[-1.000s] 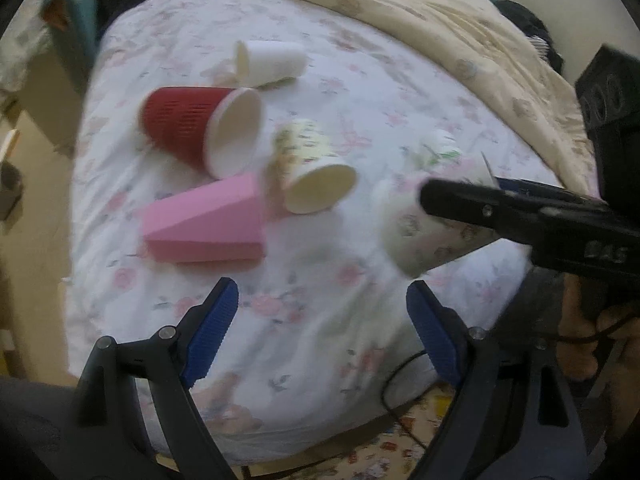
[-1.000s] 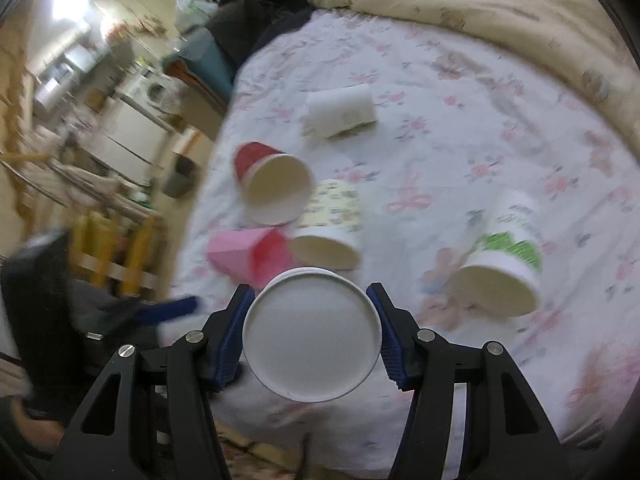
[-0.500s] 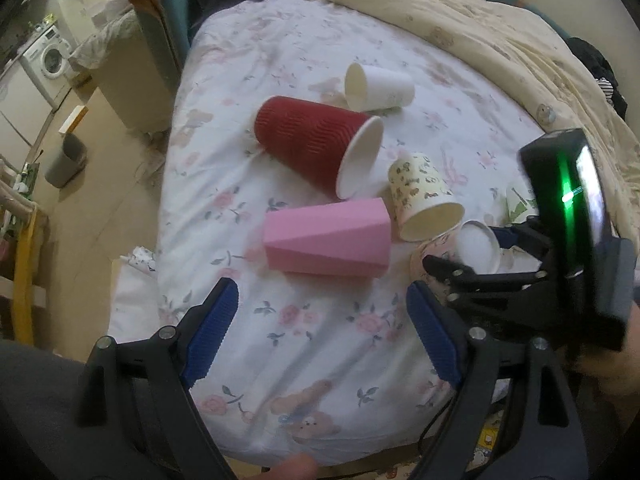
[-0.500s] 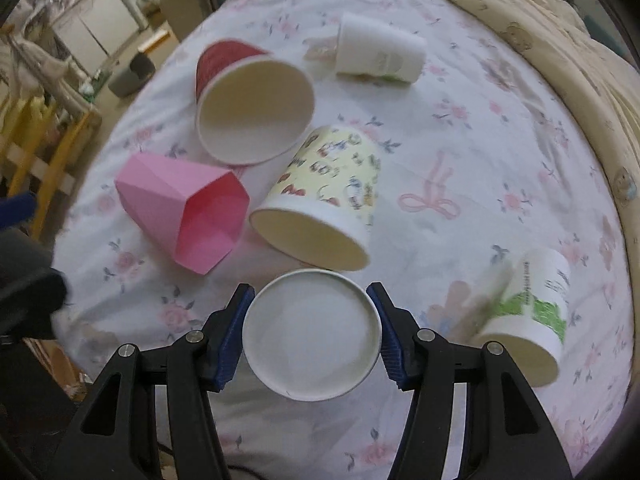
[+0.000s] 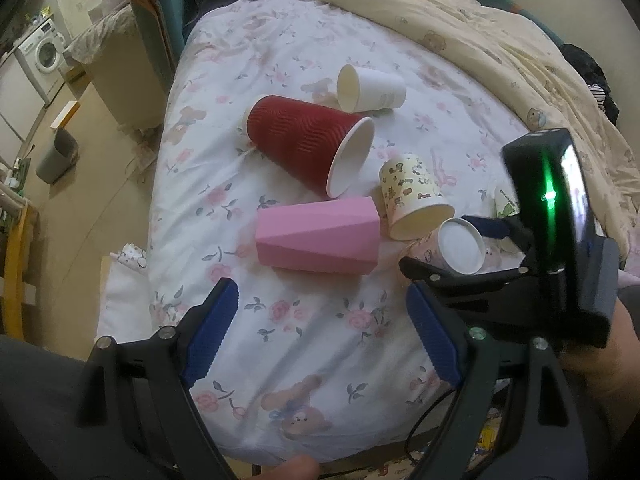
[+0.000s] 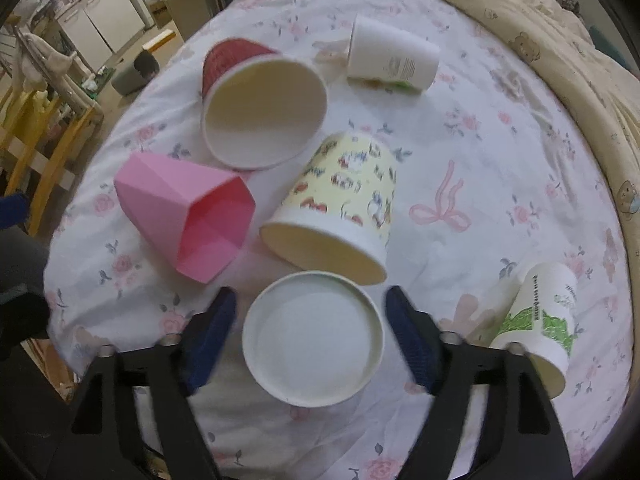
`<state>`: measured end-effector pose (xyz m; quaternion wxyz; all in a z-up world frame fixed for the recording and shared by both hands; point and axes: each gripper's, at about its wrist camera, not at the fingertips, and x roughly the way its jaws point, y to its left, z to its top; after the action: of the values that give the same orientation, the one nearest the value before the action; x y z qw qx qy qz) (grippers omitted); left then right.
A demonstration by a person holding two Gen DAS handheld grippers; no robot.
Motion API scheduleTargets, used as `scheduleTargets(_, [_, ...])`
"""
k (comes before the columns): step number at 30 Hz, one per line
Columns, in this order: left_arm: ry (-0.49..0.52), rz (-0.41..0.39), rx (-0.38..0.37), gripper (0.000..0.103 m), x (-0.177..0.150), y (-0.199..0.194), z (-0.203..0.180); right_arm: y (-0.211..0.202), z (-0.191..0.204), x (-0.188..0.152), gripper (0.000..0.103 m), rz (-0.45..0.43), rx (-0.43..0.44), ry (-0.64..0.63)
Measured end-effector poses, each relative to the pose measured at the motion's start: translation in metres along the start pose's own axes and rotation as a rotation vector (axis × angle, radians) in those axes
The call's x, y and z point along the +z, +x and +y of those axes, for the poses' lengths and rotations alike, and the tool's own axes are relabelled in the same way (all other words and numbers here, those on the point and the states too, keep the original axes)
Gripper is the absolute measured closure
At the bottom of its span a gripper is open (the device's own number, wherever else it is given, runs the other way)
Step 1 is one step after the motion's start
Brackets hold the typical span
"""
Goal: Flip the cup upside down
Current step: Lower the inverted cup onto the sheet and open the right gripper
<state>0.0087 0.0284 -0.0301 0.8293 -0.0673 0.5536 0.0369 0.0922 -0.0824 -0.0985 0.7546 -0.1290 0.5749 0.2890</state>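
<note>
A paper cup stands upside down on the bed, its white base facing up; it also shows in the left wrist view. My right gripper is open, its blue pads apart from the cup on both sides. In the left wrist view the right gripper reaches in from the right around the cup. My left gripper is open and empty over the near part of the floral sheet.
Several cups lie on their sides: a red one, a pink faceted one, a yellow patterned one, a white one and a green-print one. A beige quilt borders the far right. The bed edge drops to the floor at left.
My right gripper has opened and let go of the cup, which now stands base-up on the bed. The left gripper's view has shifted slightly.
</note>
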Motion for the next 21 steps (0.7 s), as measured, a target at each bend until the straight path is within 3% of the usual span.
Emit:
scheduleTargets(2, [-0.002, -0.011, -0.002, 0.019, 0.000, -0.002, 0.001, -0.008, -0.001, 0.001, 0.007, -0.020, 0.009, 0.012])
scheduleTargets(7, [-0.018, -0.044, -0.019, 0.019, 0.000, -0.011, 0.004, -0.035, -0.012, -0.004, 0.004, -0.046, 0.060, 0.078])
scheduleTargets(12, [-0.019, -0.097, -0.029, 0.017, -0.003, -0.025, 0.002, -0.083, -0.029, -0.020, 0.000, -0.177, 0.106, 0.203])
scheduleTargets(21, [-0.028, -0.203, -0.029, 0.016, -0.027, -0.049, -0.006, -0.131, -0.039, -0.085, 0.000, -0.315, 0.077, 0.376])
